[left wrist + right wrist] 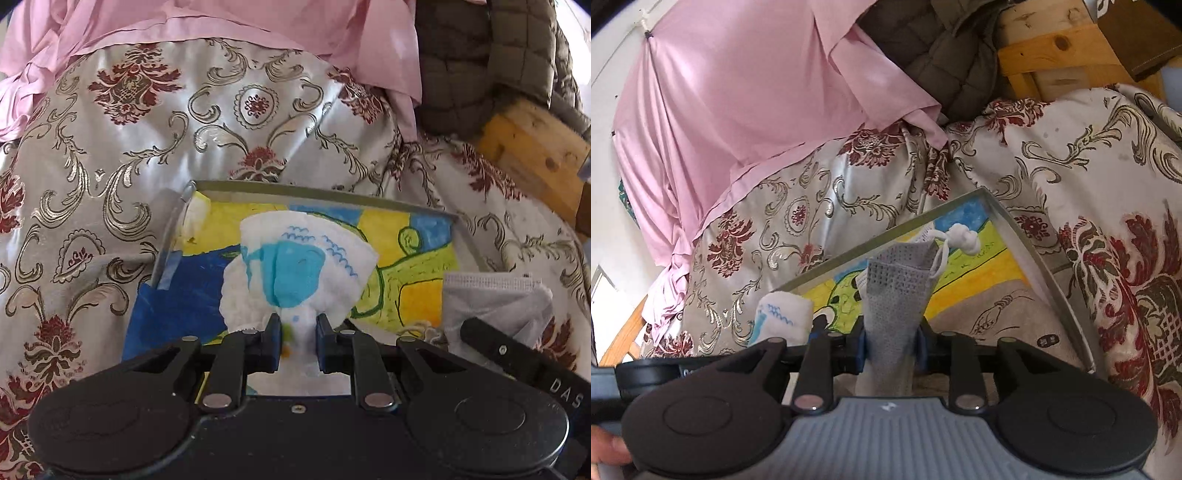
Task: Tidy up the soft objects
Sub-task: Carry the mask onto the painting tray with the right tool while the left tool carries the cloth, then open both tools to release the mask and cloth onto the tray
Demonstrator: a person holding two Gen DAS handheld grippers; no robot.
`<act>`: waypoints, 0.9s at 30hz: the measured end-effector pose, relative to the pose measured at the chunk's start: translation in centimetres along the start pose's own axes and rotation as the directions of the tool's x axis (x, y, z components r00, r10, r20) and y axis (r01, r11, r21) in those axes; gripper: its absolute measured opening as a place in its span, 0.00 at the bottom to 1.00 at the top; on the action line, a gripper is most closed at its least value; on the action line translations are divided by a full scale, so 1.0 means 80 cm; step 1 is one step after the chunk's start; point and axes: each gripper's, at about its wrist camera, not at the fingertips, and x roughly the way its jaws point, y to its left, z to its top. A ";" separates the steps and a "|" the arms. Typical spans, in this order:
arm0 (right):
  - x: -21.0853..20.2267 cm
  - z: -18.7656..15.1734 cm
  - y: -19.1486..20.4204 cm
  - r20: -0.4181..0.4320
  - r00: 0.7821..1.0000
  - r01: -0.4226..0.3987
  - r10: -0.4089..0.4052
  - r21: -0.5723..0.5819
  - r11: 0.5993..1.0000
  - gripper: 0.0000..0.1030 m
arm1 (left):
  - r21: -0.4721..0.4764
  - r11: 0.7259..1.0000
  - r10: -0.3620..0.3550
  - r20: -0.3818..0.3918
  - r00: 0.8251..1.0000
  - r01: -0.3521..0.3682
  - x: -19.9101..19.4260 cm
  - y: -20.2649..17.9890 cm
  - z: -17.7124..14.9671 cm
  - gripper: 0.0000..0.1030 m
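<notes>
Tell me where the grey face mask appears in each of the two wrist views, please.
Left wrist view: the grey face mask is at the right edge, beside the tray.
Right wrist view: it stands in the centre, between the right gripper pads.
Shared landmark: the tray with the colourful drawing, on the patterned bedcover.

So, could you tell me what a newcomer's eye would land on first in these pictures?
Probably the bright blue, yellow and green drawing lining the shallow tray, which sits on a silvery damask bedspread. Over it, the left gripper holds a white diaper with a blue print, and the right gripper has a grey face mask between its jaws. A pink sheet hangs behind.
</notes>
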 end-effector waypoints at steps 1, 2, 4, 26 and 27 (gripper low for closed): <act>0.001 0.002 -0.001 -0.004 1.000 0.001 -0.001 0.004 1.000 0.31 | 0.007 1.000 0.003 -0.002 1.000 -0.003 0.001 -0.003 -0.001 0.19; 0.001 0.003 -0.003 -0.003 1.000 0.003 -0.003 0.009 1.000 0.33 | 0.014 1.000 0.007 -0.004 1.000 -0.007 0.002 -0.005 -0.002 0.20; 0.000 0.005 -0.005 0.002 1.000 0.009 -0.009 0.016 1.000 0.37 | 0.027 1.000 0.013 -0.004 1.000 -0.013 0.002 -0.010 -0.003 0.20; -0.030 0.026 -0.007 0.052 0.999 0.017 -0.016 -0.012 1.000 0.87 | 0.025 0.997 0.078 0.019 0.997 -0.079 -0.027 -0.022 -0.004 0.39; -0.034 0.028 -0.005 0.056 0.998 0.015 -0.014 -0.018 1.000 0.89 | 0.020 0.997 0.080 0.027 0.996 -0.080 -0.032 -0.021 -0.005 0.42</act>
